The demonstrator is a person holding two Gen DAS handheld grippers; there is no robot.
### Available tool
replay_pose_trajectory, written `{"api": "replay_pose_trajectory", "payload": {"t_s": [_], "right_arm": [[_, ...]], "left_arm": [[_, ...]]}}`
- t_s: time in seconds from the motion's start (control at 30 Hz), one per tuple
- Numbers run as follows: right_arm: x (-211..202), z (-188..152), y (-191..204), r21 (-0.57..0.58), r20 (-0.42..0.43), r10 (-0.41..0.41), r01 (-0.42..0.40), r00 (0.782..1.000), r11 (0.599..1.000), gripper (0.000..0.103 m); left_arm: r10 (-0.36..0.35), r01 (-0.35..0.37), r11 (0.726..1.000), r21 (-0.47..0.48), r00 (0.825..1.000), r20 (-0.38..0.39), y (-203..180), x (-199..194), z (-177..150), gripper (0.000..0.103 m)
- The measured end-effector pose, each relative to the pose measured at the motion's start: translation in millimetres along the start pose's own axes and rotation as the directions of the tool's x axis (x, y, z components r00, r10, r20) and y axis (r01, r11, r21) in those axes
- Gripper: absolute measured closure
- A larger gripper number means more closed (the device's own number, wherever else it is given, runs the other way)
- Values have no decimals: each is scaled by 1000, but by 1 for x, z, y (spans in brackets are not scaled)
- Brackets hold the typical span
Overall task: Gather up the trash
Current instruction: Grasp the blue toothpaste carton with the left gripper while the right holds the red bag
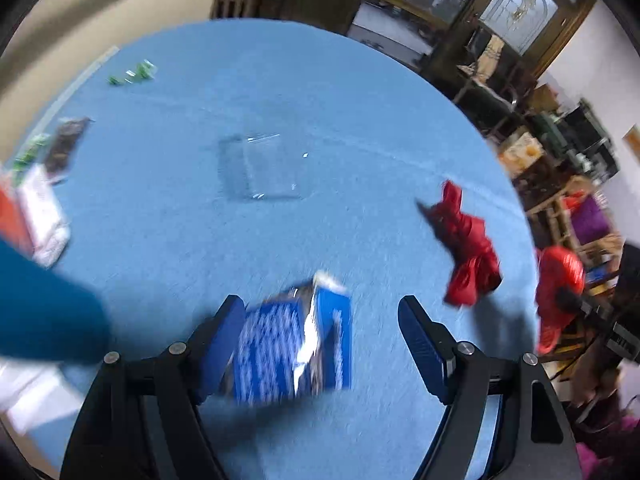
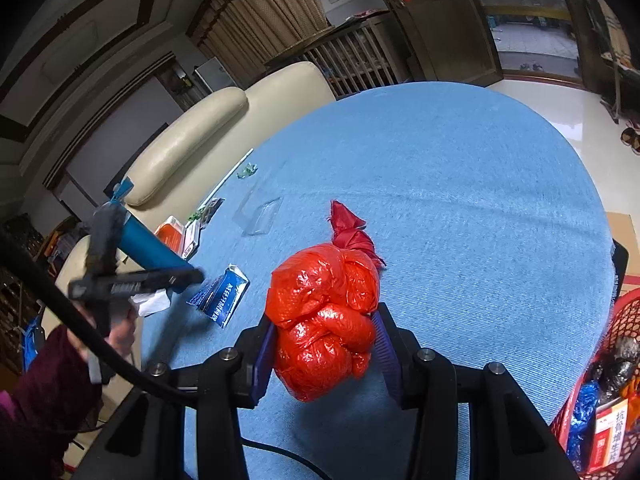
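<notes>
Low in the right view, my right gripper (image 2: 324,344) clamps the red bag (image 2: 326,320); the basket (image 2: 618,328) at lower right seems next. My left gripper (image 1: 320,332) gapes around the blurred blue packet (image 1: 292,348), probably unpinched.

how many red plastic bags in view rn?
2. One crumpled red bag sits between the right tongs, which are closed on it. A darker red bag lies on the blue tablecloth just beyond. The basket at right may hide more.
</notes>
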State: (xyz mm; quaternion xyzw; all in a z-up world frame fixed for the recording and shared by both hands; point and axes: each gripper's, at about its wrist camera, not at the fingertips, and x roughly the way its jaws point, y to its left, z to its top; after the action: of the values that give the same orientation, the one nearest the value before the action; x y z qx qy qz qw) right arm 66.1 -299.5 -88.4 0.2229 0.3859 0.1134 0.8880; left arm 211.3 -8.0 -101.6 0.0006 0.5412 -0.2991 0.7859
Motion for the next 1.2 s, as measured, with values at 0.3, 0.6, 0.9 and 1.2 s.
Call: {"api": "replay_pose_trajectory", "payload": {"t_s": [0.3,0.6,0.9,1.2], "right_arm": [[-2,-1,4,-18,-9,-25,25,1000,1000,55],[-5,-1,9,-39,0,-21,21,1000,999,54],[-9,-2,9,-25,7,-17,17,1000,1000,54],[-28,-1,13,-30,37,-40,41,999,999,54]], "left_arm": [[-199,196,977,-86,980,-27,20,31,-8,23],[-205,201,978,-62,976,-67,0,3,-78,23],[39,-40,998,56,999,31,-32,-15,-86,23],[138,-132,969,208,990,-14,-50,11,-71,23]]}}
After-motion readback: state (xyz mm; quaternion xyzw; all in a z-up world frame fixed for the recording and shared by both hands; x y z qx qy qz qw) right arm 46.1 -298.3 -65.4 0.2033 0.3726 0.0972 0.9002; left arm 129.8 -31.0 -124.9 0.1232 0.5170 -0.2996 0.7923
